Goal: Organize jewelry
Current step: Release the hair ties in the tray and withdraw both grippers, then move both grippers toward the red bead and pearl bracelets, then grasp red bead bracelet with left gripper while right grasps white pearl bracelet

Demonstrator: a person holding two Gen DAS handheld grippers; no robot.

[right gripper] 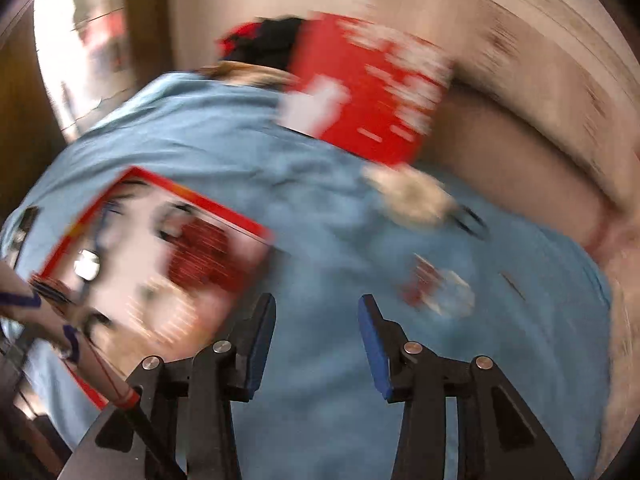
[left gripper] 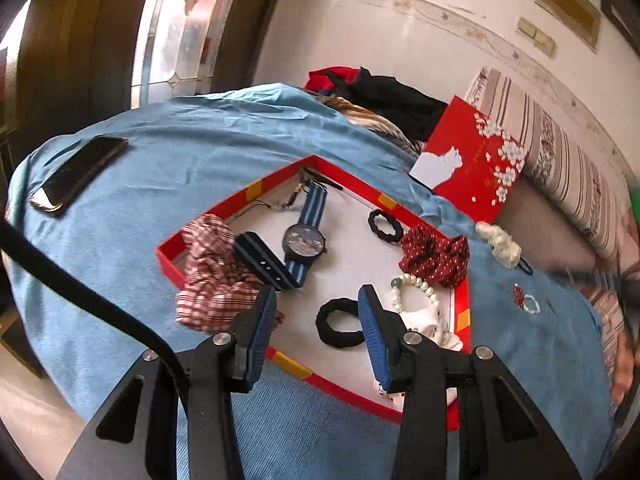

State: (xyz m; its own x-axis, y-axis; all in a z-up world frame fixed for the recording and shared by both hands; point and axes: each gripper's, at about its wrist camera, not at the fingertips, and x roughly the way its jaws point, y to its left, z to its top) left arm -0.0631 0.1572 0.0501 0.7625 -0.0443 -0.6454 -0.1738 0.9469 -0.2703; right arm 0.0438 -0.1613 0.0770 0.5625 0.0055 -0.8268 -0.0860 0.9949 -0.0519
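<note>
Left gripper (left gripper: 317, 300): spread wide, empty, black hair tie (left gripper: 340, 323) between its tips.
Right gripper (right gripper: 317, 304): released; small bracelet (right gripper: 438, 288), blurred, probably just ahead-right.

A blue cloth (left gripper: 208, 168) covers the counter and fills the middle of the left wrist view. At eleven o'clock stands a dark wooden door frame (left gripper: 72, 52) around a leaded glass pane (left gripper: 180, 32), through which bright daylight comes. A pale wall (left gripper: 420, 52) runs from twelve to two o'clock, crossed by a worn strip of trim (left gripper: 460, 24). At one o'clock a gold-toned plaque (left gripper: 568, 4) hangs on it, with two small cream plates (left gripper: 536, 36) just below. A striped cushion (left gripper: 560, 152) lies along the wall at three o'clock. Pale floor (left gripper: 36, 412) shows at eight o'clock. The right wrist view is badly blurred.
</note>
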